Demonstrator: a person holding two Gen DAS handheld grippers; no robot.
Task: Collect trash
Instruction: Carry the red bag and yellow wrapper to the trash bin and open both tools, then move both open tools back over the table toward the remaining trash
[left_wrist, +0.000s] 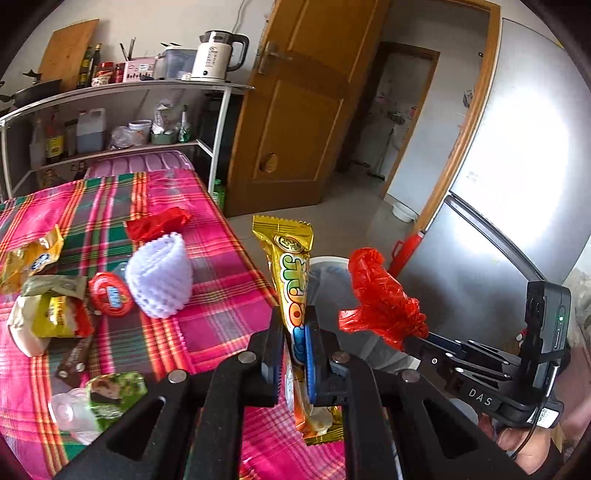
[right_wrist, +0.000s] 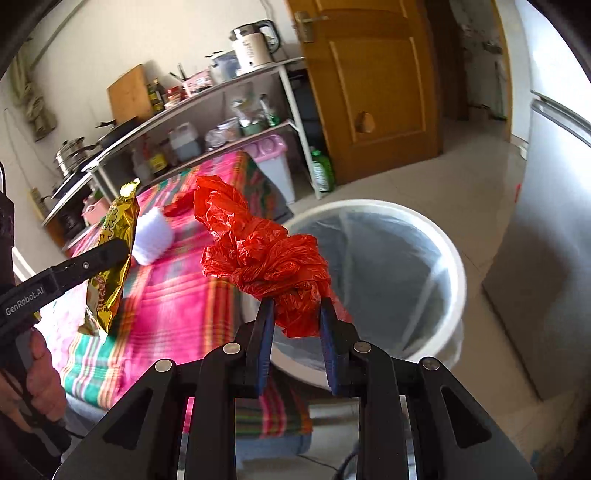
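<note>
While a white plastic waste bin with a clear liner (right_wrist: 373, 280) stands on the floor just beside the plaid-covered table (left_wrist: 207, 295), the right gripper (right_wrist: 297, 317) clamps a crumpled red plastic bag (right_wrist: 262, 254) that bunches up beyond its fingertips, over the bin's near rim. Further left, the left gripper (left_wrist: 293, 332) pinches a long gold foil snack wrapper (left_wrist: 291, 273) at mid-length, long axis upright, at the table's edge short of the bin. By position the right is nearer to drop. More wrappers litter the cloth.
</note>
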